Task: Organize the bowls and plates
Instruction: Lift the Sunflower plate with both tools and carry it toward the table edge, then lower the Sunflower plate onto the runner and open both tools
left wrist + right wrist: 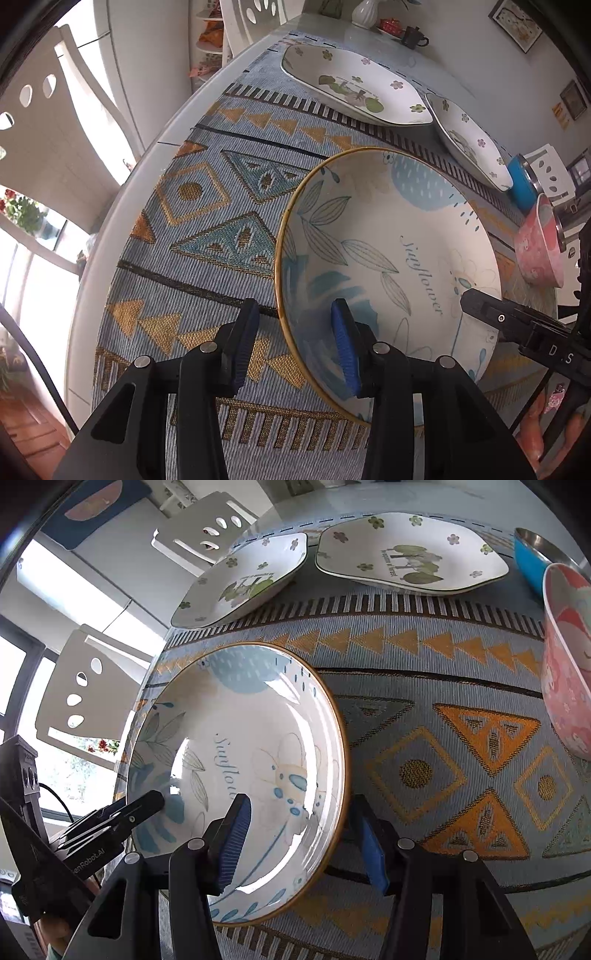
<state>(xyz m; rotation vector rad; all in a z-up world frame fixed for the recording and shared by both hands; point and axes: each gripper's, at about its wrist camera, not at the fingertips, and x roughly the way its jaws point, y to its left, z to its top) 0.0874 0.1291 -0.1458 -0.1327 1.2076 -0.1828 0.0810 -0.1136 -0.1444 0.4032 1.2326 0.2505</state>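
Dining-room setting: a round table (110,206) covered by a woven mat (424,716) with triangle and diamond patterns, white chairs behind it. Landmark: the gold-rimmed plate (236,760), printed with leaves and the word "Sunflower", lying flat on the mat at the near edge. Beyond this plate lie two white flower-print dishes (410,554) (243,579), side by side and close together; to its right stand a pink bowl (565,672) and, farther back, a blue bowl (532,561) with a metal lining. Every dish that can be seen into appears empty. Left gripper (295,343): jaws apart, straddling the plate's left rim, one blue pad inside and one outside, neither pressing. Right gripper (306,838): jaws likewise apart astride the right rim, not clamped. Judged step: a two-sided grasp on the plate, either about to start or just let go. To lift it well, close both pairs squarely on the rim at opposite sides, raise together and keep the plate level, since glazed ceramic may slip from narrow pads.
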